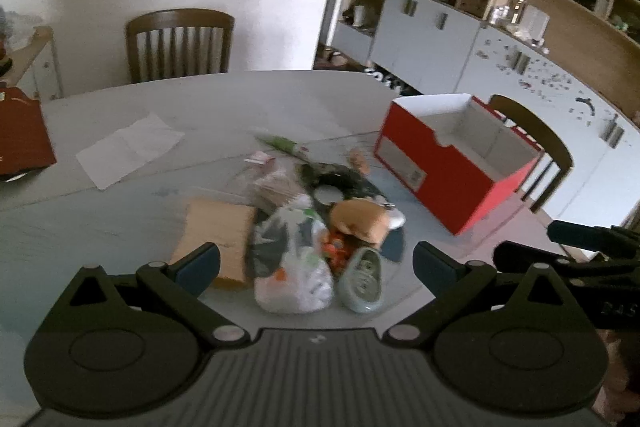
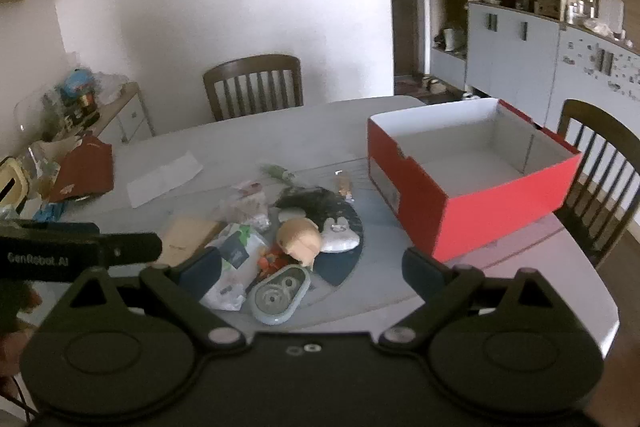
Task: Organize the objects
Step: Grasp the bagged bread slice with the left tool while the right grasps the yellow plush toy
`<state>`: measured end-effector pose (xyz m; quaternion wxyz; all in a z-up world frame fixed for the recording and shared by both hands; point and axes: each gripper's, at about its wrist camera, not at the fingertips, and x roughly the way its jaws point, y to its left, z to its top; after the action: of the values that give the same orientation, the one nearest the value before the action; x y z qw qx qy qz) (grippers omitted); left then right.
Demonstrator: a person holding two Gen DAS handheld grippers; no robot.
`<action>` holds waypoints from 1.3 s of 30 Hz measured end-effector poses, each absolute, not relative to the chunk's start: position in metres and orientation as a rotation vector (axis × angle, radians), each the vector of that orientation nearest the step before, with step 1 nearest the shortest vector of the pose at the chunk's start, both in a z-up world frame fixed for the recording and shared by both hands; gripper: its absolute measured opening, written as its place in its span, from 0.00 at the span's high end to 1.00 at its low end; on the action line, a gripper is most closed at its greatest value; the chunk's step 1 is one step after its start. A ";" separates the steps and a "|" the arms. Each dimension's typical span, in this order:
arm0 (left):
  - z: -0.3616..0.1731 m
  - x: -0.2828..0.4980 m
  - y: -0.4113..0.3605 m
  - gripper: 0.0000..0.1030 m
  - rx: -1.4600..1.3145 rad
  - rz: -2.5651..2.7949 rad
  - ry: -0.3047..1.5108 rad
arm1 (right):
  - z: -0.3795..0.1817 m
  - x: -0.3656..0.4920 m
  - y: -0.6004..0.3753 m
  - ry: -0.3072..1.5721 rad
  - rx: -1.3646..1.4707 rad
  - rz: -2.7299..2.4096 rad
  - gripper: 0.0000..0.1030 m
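Note:
A pile of small objects lies on the grey table: a white plastic bag, a pale green oval case, a tan round plush, a brown envelope and a dark round mat. An open, empty red box stands to the right of the pile. My left gripper is open above the near edge of the pile, holding nothing. My right gripper is open over the green case, holding nothing.
A white sheet of paper lies at the back left. A dark red bag sits at the left table edge. Wooden chairs stand behind and to the right. Cabinets line the right wall.

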<state>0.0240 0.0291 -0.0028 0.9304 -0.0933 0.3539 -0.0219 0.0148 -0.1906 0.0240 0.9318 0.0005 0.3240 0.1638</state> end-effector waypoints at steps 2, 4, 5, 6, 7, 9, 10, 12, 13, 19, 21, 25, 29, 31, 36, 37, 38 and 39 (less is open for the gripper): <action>-0.008 0.033 0.038 0.00 -0.204 -0.007 0.736 | 0.020 0.026 -0.189 0.673 -0.015 0.353 0.06; -0.014 0.042 0.048 0.00 -0.209 0.027 0.745 | 0.016 0.037 -0.187 0.681 -0.029 0.372 0.06; -0.017 0.047 0.052 0.00 -0.198 0.048 0.748 | 0.014 0.043 -0.186 0.684 -0.039 0.378 0.06; -0.022 0.053 0.056 0.00 -0.184 0.064 0.750 | 0.012 0.049 -0.185 0.688 -0.047 0.386 0.06; -0.025 0.058 0.058 0.00 -0.173 0.075 0.756 | 0.009 0.055 -0.184 0.693 -0.052 0.394 0.06; -0.035 0.070 0.064 0.00 -0.151 0.096 0.777 | 0.004 0.067 -0.181 0.707 -0.065 0.408 0.07; -0.041 0.077 0.067 0.00 -0.136 0.103 0.785 | 0.002 0.072 -0.179 0.713 -0.072 0.419 0.08; -0.051 0.088 0.070 0.00 -0.104 0.135 0.807 | -0.003 0.082 -0.175 0.721 -0.089 0.429 0.09; -0.057 0.094 0.071 0.00 -0.089 0.135 0.819 | -0.006 0.086 -0.173 0.725 -0.095 0.436 0.10; -0.085 0.116 0.081 0.00 -0.065 0.150 0.877 | -0.022 0.110 -0.162 0.759 -0.141 0.467 0.11; -0.091 0.122 0.083 0.01 -0.060 0.163 0.895 | -0.029 0.118 -0.159 0.771 -0.156 0.474 0.13; -0.102 0.132 0.087 0.01 -0.057 0.169 0.931 | -0.041 0.132 -0.153 0.796 -0.173 0.487 0.16; -0.110 0.138 0.089 0.01 -0.061 0.161 0.945 | -0.051 0.141 -0.145 0.819 -0.178 0.512 0.22; -0.114 0.140 0.090 0.01 -0.066 0.164 0.951 | -0.054 0.144 -0.142 0.825 -0.180 0.524 0.23; -0.120 0.145 0.089 0.01 -0.057 0.144 0.960 | -0.064 0.154 -0.134 0.849 -0.195 0.541 0.30; -0.120 0.145 0.089 0.02 -0.059 0.141 0.960 | -0.065 0.155 -0.132 0.853 -0.196 0.544 0.32; -0.120 0.145 0.090 0.03 -0.062 0.138 0.959 | -0.066 0.156 -0.132 0.859 -0.197 0.549 0.34; -0.120 0.145 0.091 0.08 -0.069 0.130 0.957 | -0.067 0.156 -0.131 0.864 -0.198 0.552 0.38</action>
<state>0.1453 0.0909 -0.1198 0.8850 -0.0330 0.4602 0.0627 0.1562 -0.1308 -0.0673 0.8668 -0.0945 0.4125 0.2636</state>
